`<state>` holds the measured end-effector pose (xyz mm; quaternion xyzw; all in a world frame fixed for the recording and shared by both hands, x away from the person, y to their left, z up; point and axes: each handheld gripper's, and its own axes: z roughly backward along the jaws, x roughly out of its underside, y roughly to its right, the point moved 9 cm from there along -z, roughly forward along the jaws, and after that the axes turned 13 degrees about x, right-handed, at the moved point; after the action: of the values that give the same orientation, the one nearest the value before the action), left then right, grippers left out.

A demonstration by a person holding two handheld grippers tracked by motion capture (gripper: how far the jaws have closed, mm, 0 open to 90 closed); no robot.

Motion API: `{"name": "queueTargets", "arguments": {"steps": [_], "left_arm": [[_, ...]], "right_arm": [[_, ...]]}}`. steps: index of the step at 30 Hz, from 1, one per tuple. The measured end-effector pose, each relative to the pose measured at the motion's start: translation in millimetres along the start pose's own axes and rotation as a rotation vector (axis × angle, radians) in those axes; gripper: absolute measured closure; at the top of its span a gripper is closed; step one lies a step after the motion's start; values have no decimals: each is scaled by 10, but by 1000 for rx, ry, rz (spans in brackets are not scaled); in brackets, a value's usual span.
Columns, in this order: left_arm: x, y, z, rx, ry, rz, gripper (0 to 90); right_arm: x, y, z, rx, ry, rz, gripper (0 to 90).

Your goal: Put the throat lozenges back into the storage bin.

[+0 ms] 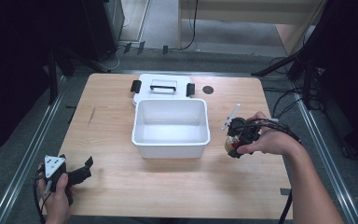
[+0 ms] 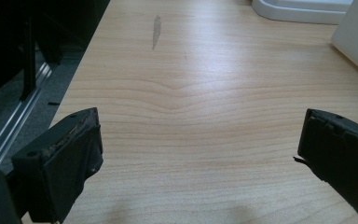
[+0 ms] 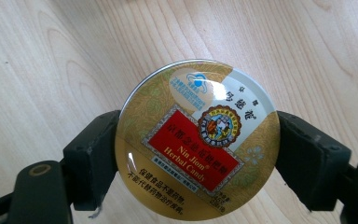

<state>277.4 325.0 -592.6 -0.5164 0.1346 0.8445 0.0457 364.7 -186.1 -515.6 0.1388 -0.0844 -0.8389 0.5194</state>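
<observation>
In the right gripper view we saw the right gripper (image 3: 196,154) clamped on a round gold candy tin (image 3: 196,140), one jaw pressing each side of its rim, the red label facing the camera above the wooden table (image 3: 51,56). In the high view that tin (image 1: 231,143) sat at the right of the frame, just right of the open white bin (image 1: 171,127), whose lid (image 1: 163,87) lay behind it. At lower left, the left gripper (image 1: 81,171) rested with jaws spread wide, nothing between them.
</observation>
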Motion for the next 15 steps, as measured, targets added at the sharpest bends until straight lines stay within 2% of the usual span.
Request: {"name": "queueTargets", "arguments": {"steps": [10,15], "left_arm": [[0,0,0,0,1,1,2],[0,0,0,1,0,1,2]], "right_arm": [[-81,63,161,-9,8,0,208],[-143,74,240,-22,32,21,208]]}}
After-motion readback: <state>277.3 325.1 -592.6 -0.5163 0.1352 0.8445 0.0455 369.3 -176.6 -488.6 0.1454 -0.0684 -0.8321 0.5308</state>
